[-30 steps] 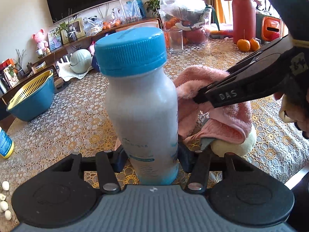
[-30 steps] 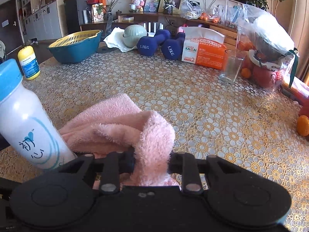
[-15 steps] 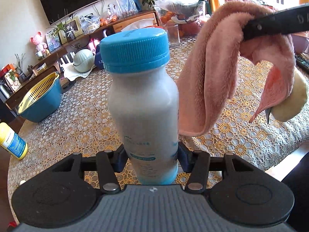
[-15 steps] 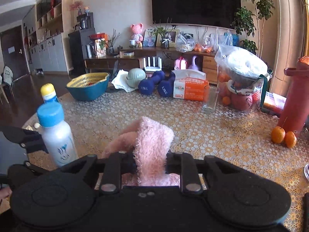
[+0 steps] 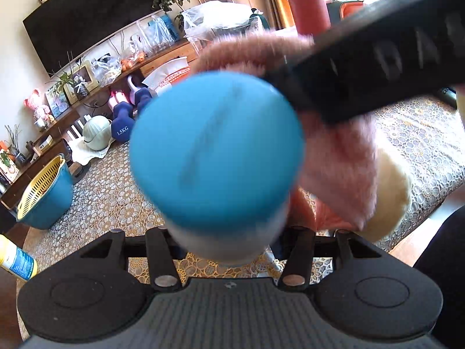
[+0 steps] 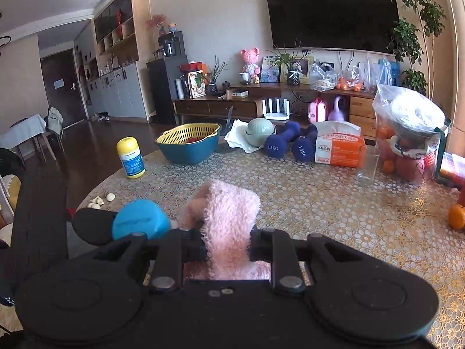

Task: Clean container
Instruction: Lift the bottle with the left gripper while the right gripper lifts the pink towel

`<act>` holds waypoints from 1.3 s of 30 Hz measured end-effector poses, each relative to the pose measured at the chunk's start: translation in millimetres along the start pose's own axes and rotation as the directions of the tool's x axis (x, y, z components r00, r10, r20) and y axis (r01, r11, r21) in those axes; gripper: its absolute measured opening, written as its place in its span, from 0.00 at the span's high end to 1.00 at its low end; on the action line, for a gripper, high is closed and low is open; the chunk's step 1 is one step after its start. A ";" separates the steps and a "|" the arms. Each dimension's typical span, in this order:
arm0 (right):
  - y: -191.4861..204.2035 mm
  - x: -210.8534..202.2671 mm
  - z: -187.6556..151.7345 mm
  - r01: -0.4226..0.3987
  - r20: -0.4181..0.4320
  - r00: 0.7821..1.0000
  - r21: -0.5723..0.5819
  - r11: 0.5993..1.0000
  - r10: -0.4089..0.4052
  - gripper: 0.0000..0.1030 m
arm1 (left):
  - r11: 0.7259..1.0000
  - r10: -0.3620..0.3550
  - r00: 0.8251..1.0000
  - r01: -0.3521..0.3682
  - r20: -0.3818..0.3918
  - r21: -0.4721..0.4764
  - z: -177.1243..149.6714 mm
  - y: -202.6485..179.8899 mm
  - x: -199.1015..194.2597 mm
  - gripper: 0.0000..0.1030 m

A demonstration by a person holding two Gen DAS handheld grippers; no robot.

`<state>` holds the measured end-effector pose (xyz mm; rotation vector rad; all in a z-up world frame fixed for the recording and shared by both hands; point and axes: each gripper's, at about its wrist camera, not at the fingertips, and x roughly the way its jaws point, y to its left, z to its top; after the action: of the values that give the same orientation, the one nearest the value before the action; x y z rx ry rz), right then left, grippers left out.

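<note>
A white bottle with a blue cap is tipped toward the left wrist camera, so its cap fills the view. My left gripper is shut on the bottle's body. My right gripper is shut on a fluffy pink cloth. In the left wrist view the pink cloth hangs right beside the cap, under the black right gripper. In the right wrist view the blue cap sits just left of the cloth; whether they touch is unclear.
On the lace-covered table stand a blue bowl with a yellow strainer, a yellow-capped bottle, two blue dumbbells, an orange tissue box, a glass, bagged fruit and oranges.
The bottle has tilted from upright toward the left camera. The right gripper has lifted the cloth off the table and brought it against the bottle's cap side.
</note>
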<state>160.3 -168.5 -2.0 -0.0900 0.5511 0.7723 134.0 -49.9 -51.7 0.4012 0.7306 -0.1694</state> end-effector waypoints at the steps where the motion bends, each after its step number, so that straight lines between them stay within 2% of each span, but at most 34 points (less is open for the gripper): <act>1: 0.4 1.8 -2.3 0.000 -0.008 1.000 -0.005 1.000 0.000 0.79 | 1.000 -0.011 1.000 0.011 0.000 -0.010 1.9 1.4 0.9 0.51; 7: -13.9 14.8 -13.7 0.001 -0.068 0.998 0.025 1.000 0.001 0.79 | 0.998 -0.056 0.996 0.058 0.066 -0.031 2.3 6.2 2.2 0.51; 11: -30.9 22.9 -21.7 0.082 -0.109 0.991 0.009 0.997 -0.081 0.79 | 0.997 -0.079 0.995 0.080 0.067 -0.020 -2.7 4.0 8.8 0.51; 15: -43.5 8.0 -19.4 0.091 -0.071 0.993 0.018 0.996 -0.089 0.79 | 0.995 -0.094 0.994 0.096 0.056 -0.034 -6.1 3.6 14.8 0.51; 22: -36.5 -32.9 2.5 0.012 0.051 0.999 -0.019 1.000 -0.011 0.79 | 0.993 -0.096 0.994 0.098 0.046 -0.061 -8.5 8.6 20.1 0.51; 25: -28.9 -45.0 9.8 -0.049 0.082 0.995 -0.041 0.998 0.052 0.79 | 0.994 -0.092 0.995 0.094 0.045 -0.063 -8.4 10.3 20.2 0.51; 31: -7.0 -41.4 5.4 -0.144 0.057 0.987 -0.084 0.986 0.149 0.79 | 0.994 -0.090 0.995 0.093 0.052 -0.063 -6.6 10.3 17.8 0.51; 39: -2.5 -20.1 -6.7 -0.138 0.003 0.990 -0.075 0.988 0.138 0.79 | 0.993 -0.096 0.994 0.099 0.047 -0.069 -4.3 10.6 19.1 0.51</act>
<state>147.3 -184.9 2.1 -0.1187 0.5243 0.9283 148.5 -38.7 -64.3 0.2933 0.7113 -0.2425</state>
